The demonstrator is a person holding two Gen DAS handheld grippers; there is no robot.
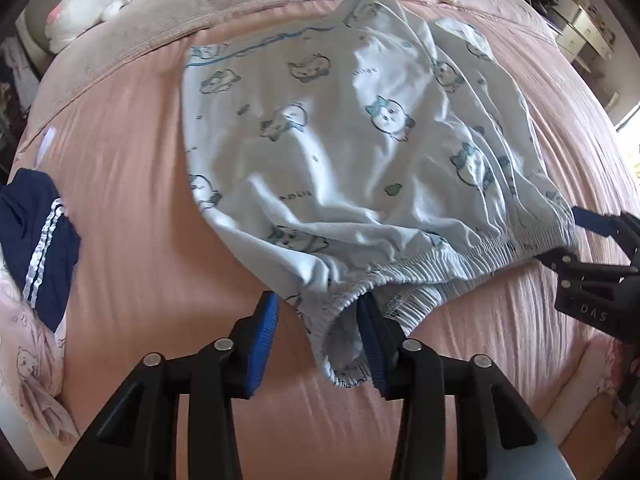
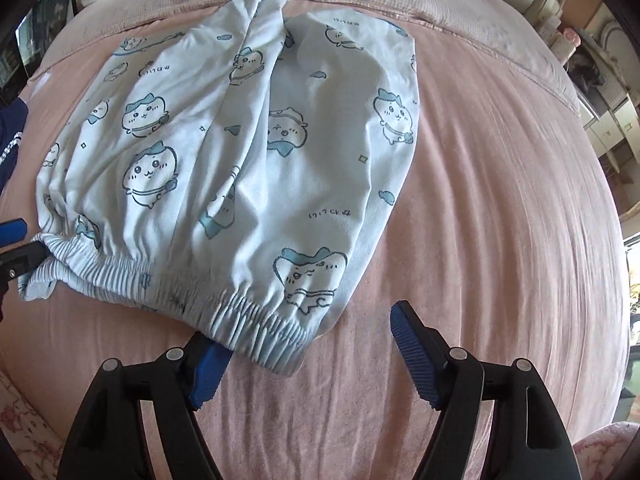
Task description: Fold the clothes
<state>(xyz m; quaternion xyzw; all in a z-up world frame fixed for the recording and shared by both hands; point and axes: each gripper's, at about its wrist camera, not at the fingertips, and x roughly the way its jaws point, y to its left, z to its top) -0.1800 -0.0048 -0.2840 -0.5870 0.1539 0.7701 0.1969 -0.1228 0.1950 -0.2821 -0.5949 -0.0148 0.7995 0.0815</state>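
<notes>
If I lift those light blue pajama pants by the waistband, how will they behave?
Likely floppy: the pajama pants lie wrinkled and draped flat on the bed. Probably light, since the fabric looks thin. The elastic waistband is gathered, so it may stretch and sag between grips.

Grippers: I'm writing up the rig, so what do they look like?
Both the left gripper and the right gripper look alike: matte black angular linkage arms with round silver pivot pins, and fingers faced with ribbed blue pads. White letters "DAS" mark one body. No cables or sleeves show.

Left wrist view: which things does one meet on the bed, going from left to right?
Navy garment with white stripes → light blue printed pajama pants → the right tool at the waistband's far end.
</notes>
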